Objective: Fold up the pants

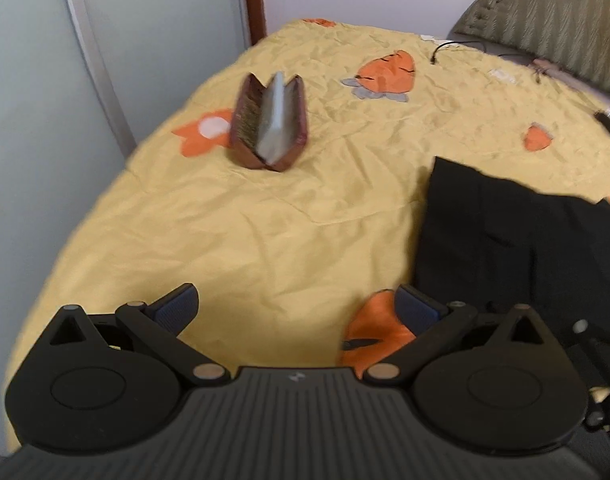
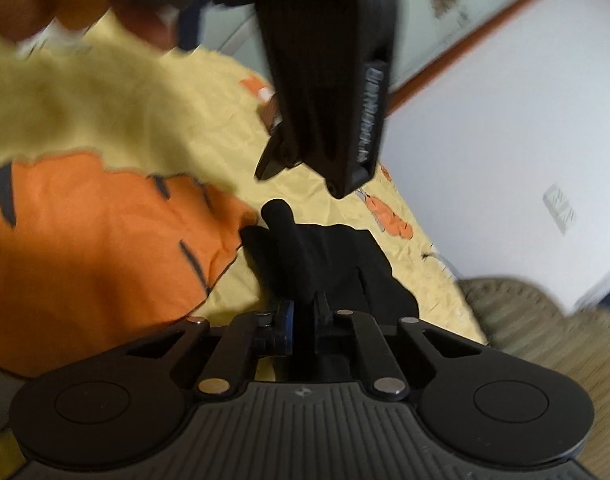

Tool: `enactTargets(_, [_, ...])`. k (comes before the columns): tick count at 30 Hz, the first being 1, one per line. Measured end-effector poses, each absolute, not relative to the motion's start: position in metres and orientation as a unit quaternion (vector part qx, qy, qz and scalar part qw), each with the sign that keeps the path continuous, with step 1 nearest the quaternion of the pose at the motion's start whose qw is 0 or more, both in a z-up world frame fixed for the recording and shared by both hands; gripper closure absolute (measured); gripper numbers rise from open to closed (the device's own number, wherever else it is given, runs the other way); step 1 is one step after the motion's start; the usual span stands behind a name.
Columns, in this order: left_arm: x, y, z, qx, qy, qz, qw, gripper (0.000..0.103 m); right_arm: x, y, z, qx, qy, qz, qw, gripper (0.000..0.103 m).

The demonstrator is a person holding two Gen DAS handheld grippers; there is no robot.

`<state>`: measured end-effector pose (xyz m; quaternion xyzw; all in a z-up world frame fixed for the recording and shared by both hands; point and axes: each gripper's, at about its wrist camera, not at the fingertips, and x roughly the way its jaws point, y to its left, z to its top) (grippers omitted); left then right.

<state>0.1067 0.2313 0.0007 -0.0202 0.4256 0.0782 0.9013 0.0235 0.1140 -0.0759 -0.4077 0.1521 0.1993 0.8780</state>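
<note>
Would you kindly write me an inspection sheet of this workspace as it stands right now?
Surface: bed with a wrinkled yellow carrot-print cover.
Job's things: black pants lying on the cover.
Clutter: brown case standing open; small dark object near the far edge, too blurred to identify.
Grippers: left gripper open above the cover, holding nothing; right gripper shut on the pants' fabric.
Cables: thin black cable at the head of the bed.
Surroundings: padded headboard, white wall, pale sliding door.
</note>
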Motion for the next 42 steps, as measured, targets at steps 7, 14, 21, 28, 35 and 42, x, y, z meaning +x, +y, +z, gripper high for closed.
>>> enactTargets(7, [0.123, 0.231, 0.006, -0.128, 0.453, 0.001, 0.882, 0.0, 0.027, 0.1, -0.059, -0.353, 0.161, 0.207, 0.898, 0.096])
enactTargets(14, [0.145, 0.224, -0.003, -0.218, 0.473, -0.039, 0.853, 0.0, 0.035, 0.083, -0.04, -0.308, 0.165, 0.207, 0.914, 0.096])
enactTargets(21, [0.178, 0.221, -0.026, -0.335, 0.478, -0.079, 0.808, 0.0, 0.037, 0.074, -0.033, -0.29, 0.167, 0.206, 0.92, 0.096])
enactTargets(28, [0.2, 0.209, -0.025, -0.343, 0.486, -0.097, 0.798, 0.072, 0.037, 0.075, -0.033, -0.274, 0.164, 0.2, 0.926, 0.096])
enactTargets(35, [0.196, 0.207, -0.018, -0.316, 0.482, -0.107, 0.81, 0.088, 0.033, 0.071, -0.041, -0.282, 0.173, 0.165, 0.929, 0.032])
enactTargets(42, [0.194, 0.197, -0.009, -0.283, 0.477, -0.108, 0.825, 0.088, 0.027, 0.074, -0.056, -0.29, 0.197, 0.146, 0.925, 0.022])
